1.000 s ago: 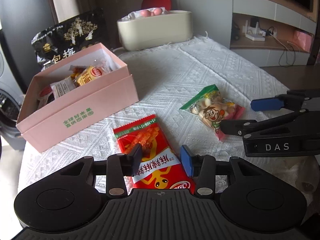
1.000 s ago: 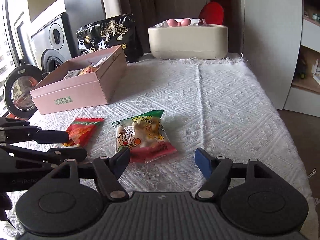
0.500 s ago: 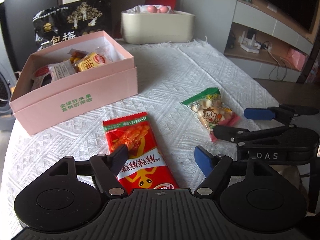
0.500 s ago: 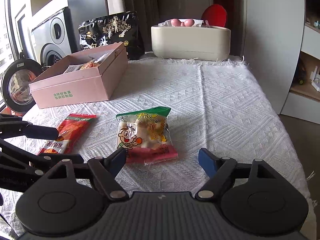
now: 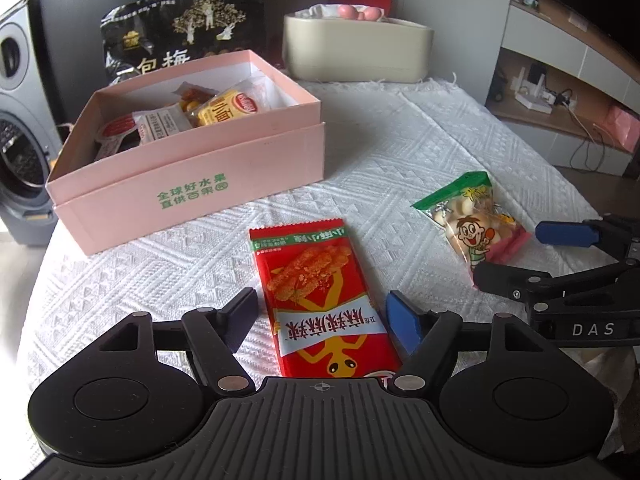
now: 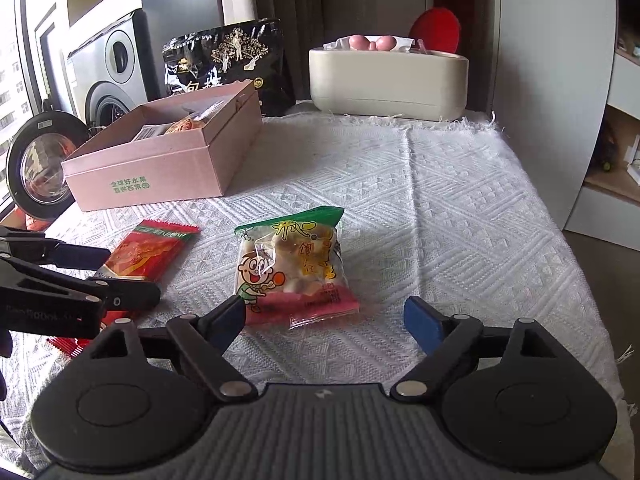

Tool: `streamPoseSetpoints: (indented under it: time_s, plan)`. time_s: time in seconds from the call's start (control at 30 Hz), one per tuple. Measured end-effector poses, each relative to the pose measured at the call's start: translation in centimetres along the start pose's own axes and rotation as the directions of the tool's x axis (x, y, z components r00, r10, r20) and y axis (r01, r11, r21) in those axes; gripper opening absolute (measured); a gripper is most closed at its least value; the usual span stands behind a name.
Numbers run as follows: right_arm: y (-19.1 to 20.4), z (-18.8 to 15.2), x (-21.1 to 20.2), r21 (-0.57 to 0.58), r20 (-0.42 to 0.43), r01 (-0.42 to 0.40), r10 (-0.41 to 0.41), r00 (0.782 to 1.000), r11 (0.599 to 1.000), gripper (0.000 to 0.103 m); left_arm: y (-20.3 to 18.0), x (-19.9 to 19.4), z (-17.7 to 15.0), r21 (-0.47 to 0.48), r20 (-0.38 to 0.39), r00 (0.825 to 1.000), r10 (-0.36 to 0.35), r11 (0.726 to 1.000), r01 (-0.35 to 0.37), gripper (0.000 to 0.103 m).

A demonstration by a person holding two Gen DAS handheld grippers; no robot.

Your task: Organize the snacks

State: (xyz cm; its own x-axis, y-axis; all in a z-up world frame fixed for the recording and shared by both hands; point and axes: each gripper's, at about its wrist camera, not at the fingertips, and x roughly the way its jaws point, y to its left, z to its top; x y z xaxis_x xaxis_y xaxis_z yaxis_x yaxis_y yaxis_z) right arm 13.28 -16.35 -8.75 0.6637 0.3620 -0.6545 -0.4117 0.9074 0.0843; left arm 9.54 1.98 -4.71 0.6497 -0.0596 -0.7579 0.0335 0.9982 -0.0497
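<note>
The left claw [image 5: 322, 318] is held wide open astride the red snack packet [image 5: 320, 300], which lies flat on the cloth-covered tabletop [image 5: 400, 140], ungripped. The right claw [image 6: 324, 316], whose jaws have just been opening, is spread before the green-topped biscuit packet [image 6: 290, 266], one pad just beside its corner. Both picks appear to be in preparation. Next, each claw would need to be lowered, closed, then carried to the pink box [image 5: 192, 188].
</note>
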Motion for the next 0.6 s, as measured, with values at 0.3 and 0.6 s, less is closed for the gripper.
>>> streamPoseSetpoints:
  time_s: [0.3,0.6]
  plan:
    - [0.9,0.4,0.7,-0.072,-0.066,-0.007,0.003,0.998,0.997,0.103,1.3,-1.1,-0.9,-0.013,0.013,1.0,-0.014,1.0,0.014,0.061]
    - [1.0,1.0,0.7,-0.06,-0.139,0.0,-0.008,0.99,0.998,0.103,3.2,-1.9,-1.9,-0.108,0.041,0.996,-0.077,0.991,0.081,0.061]
